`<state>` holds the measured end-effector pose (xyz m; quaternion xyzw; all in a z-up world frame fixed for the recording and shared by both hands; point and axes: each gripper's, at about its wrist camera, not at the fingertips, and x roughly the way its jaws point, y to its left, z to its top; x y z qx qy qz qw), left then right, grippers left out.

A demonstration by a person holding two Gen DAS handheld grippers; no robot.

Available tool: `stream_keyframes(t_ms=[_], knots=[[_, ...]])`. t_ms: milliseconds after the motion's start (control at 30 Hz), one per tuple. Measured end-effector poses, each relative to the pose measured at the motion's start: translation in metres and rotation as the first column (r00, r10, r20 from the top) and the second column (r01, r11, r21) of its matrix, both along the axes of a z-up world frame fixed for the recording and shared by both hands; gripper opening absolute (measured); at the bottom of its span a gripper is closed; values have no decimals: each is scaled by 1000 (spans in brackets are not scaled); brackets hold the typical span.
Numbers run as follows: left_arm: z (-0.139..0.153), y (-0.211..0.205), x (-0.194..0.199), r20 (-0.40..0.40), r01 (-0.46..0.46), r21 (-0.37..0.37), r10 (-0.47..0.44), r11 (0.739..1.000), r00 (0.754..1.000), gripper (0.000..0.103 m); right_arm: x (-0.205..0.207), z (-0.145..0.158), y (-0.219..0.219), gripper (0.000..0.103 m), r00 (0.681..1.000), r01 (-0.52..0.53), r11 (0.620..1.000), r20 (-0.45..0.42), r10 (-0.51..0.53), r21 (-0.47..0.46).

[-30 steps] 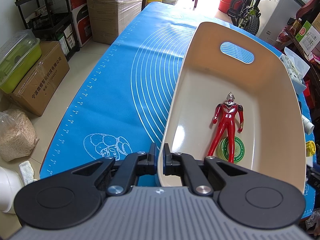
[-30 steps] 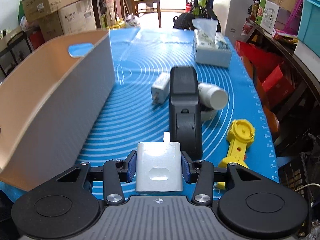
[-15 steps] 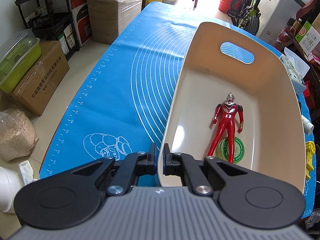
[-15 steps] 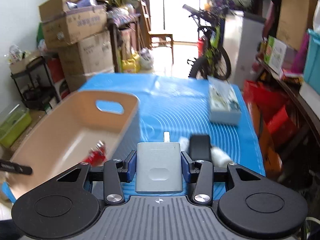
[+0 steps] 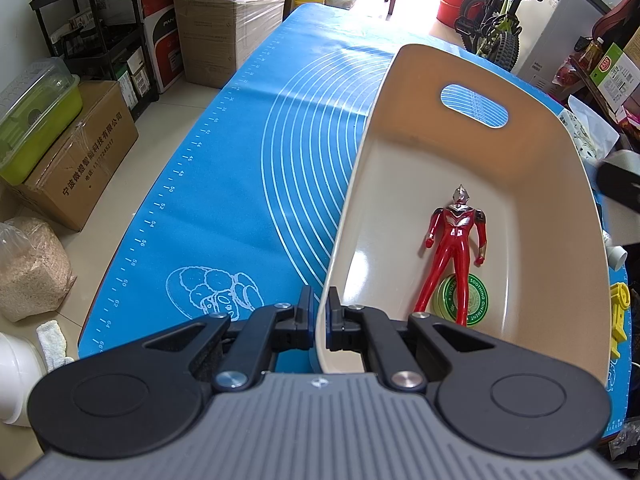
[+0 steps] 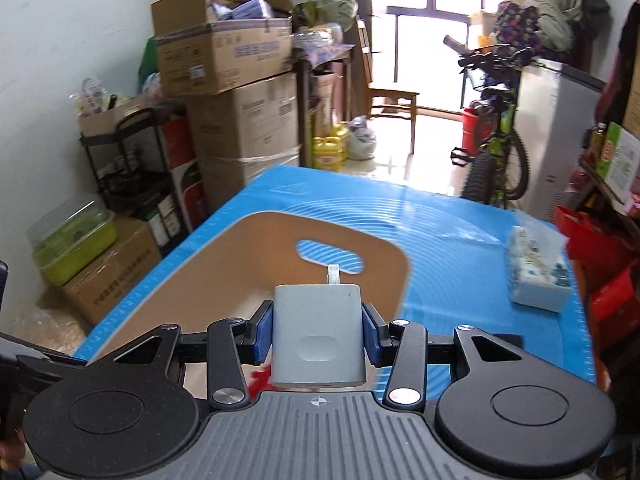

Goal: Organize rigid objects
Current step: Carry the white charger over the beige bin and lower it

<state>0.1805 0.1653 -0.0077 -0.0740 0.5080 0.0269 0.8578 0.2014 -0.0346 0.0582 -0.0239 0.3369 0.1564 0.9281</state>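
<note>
**A:** Nearest the lens, what is the right gripper [image 6: 318, 338] carrying?

**B:** It is clamping a white charger [image 6: 318, 340] between its blue pads [image 6: 264, 334], prong pointing forward, jaws set partway and pressing on both flanks. It is hanging in the air above the near end of the bin [image 6: 256, 256].

**A:** And the left gripper [image 5: 319, 322]?

**B:** It is pinching the bin's near rim [image 5: 322, 344], jaws nearly closed on the thin wall, one pad outside and one inside. By the look of it, it is steadying the bin.

**A:** What is lying inside?

**B:** A red figure [image 5: 454, 254] is lying face up on the floor of the bin, legs resting over a green tin [image 5: 464, 298]. Beyond them the handle slot [image 5: 474, 106] is showing the blue mat [image 5: 248, 184] through it.

**A:** Further off?

**B:** To the right of the bin, a yellow toy [image 5: 618, 314] is waiting on the mat, and a tissue pack [image 6: 538, 276] is sitting well apart near the far edge.

**A:** So which step is this?

**B:** Probably the carry: the charger is travelling toward the bin, not yet released. The next move seems to call for lowering it over bare floor beside the figure, then spreading the jaws, while the left keeps the rim from shifting.
</note>
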Motion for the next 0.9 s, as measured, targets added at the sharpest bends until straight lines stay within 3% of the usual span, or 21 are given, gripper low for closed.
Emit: stream_keyframes(t_ms=[433, 667, 900], knots=[[-1, -2, 1, -1, -2, -6, 2, 1000, 1000, 7, 18, -49, 64, 51, 987, -90, 991, -142, 75, -97], [-1, -2, 1, -1, -1, -9, 1, 1000, 1000, 7, 21, -75, 80, 51, 963, -130, 975, -257, 81, -180], [-1, -3, 0, 0, -2, -8, 2, 1000, 1000, 7, 30, -83, 82, 51, 935, -143, 969, -347, 66, -201]])
